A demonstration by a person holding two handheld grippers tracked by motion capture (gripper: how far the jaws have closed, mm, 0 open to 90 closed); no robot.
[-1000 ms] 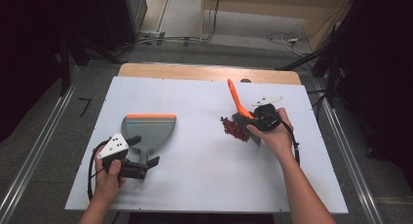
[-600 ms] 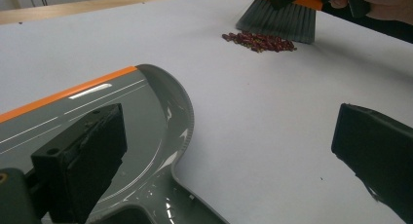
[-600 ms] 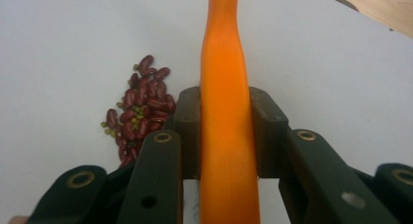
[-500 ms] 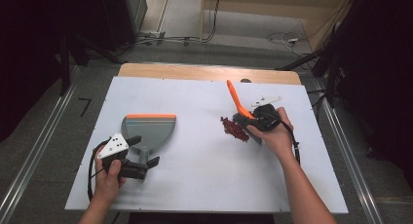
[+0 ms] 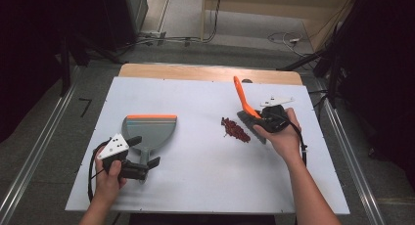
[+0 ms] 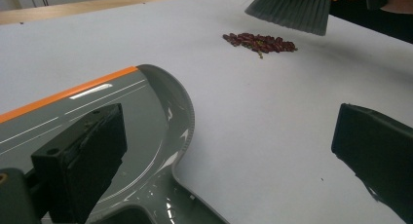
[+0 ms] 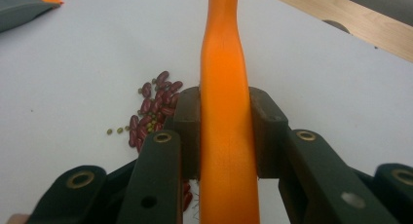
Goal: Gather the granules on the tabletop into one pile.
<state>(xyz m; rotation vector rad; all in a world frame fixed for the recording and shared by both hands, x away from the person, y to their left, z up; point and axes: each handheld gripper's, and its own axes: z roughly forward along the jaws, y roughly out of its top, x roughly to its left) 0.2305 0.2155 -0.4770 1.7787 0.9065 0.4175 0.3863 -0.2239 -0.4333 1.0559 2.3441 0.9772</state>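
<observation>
At a white table [image 5: 205, 186], we work 2 handheld grippers on a sweeping job. Our right gripper [image 7: 221, 131] is pinched on the orange handle of a small brush [image 5: 243, 103], both pads pressed flat against its sides, the handle rising between them. The brush's grey bristles [image 6: 292, 7] hang just beside a small heap of red beans [image 5: 235, 130], with a few green ones mixed in; from the left gripper view the bristle tips appear to sit slightly above the tabletop, on the far side of the heap.

Our left gripper [image 5: 142, 162] stands spread around the handle end of a grey dustpan [image 5: 149, 131], 1 jaw over the pan's floor and the other out over bare table, neither pad pressing on anything. The dustpan lies flat, its orange-edged lip turned away from us, well apart from the beans.

The risks, as we judge them: the pan is loose, so a stroke that reaches it could shove it along instead of loading it, unless the left jaws first close on the handle. A brisk sweep across that wide gap may also scatter the round beans, some rolling toward the table's edge. And a tilted brush could twist in the right grip, letting bristles ride over the heap.
</observation>
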